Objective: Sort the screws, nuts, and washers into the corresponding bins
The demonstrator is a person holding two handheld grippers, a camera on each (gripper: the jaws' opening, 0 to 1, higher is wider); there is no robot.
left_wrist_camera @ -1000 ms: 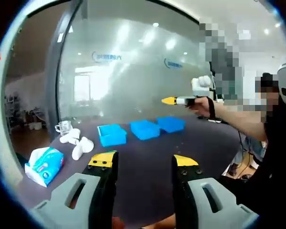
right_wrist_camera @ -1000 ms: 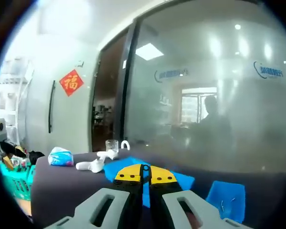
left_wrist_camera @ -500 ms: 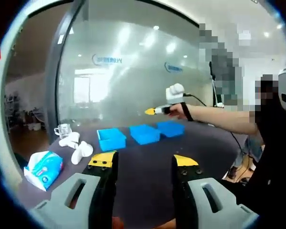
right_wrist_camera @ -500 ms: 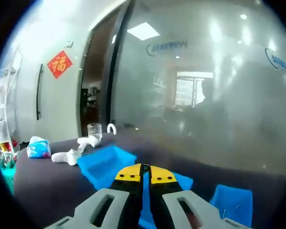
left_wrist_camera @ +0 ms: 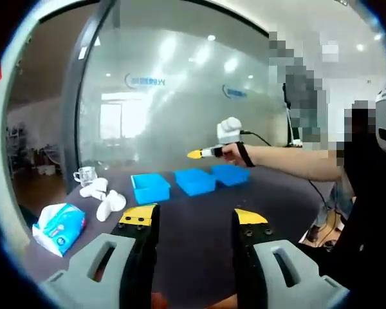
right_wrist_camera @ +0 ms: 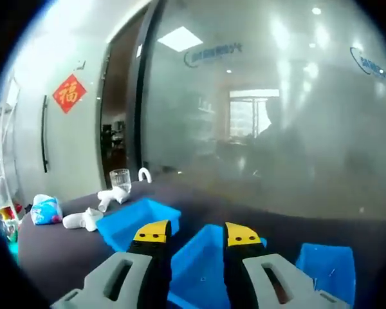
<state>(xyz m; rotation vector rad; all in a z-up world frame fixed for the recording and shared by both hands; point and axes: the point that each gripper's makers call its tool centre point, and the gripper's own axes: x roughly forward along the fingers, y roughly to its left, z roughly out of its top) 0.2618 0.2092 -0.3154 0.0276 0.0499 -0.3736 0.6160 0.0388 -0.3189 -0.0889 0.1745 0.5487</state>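
A: On the dark purple-grey tabletop [left_wrist_camera: 199, 225], what sits ahead of the left gripper [left_wrist_camera: 195, 220]?

B: 3 open-topped blue plastic bins in a row: the nearest bin [left_wrist_camera: 150, 186], the middle bin [left_wrist_camera: 195, 180] and the farthest bin [left_wrist_camera: 231, 172]. The left gripper's yellow-tipped jaws stand wide apart with nothing between them, low over bare table, well short of the bins.

A: And the right gripper?

B: From the left gripper view, the right gripper [left_wrist_camera: 194, 154] is held out by a person's hand [left_wrist_camera: 233, 152] above the bins, its yellow tips pointing left. In the right gripper view the right gripper [right_wrist_camera: 194, 233] has its jaws parted, a clear gap between them and nothing held, over the middle bin [right_wrist_camera: 202, 270], with the nearest bin [right_wrist_camera: 132, 222] to the left and the farthest bin [right_wrist_camera: 328, 270] to the right.

A: Any screws, nuts or washers?

B: Too small to tell inside the bins.

A: Anything else on the table?

B: A blue-and-white soft tissue pack [left_wrist_camera: 59, 223], some white rounded plastic pieces [left_wrist_camera: 103, 195] and a clear drinking glass [left_wrist_camera: 85, 173], all left of the bins. A frosted glass wall [left_wrist_camera: 174, 96] rises behind.
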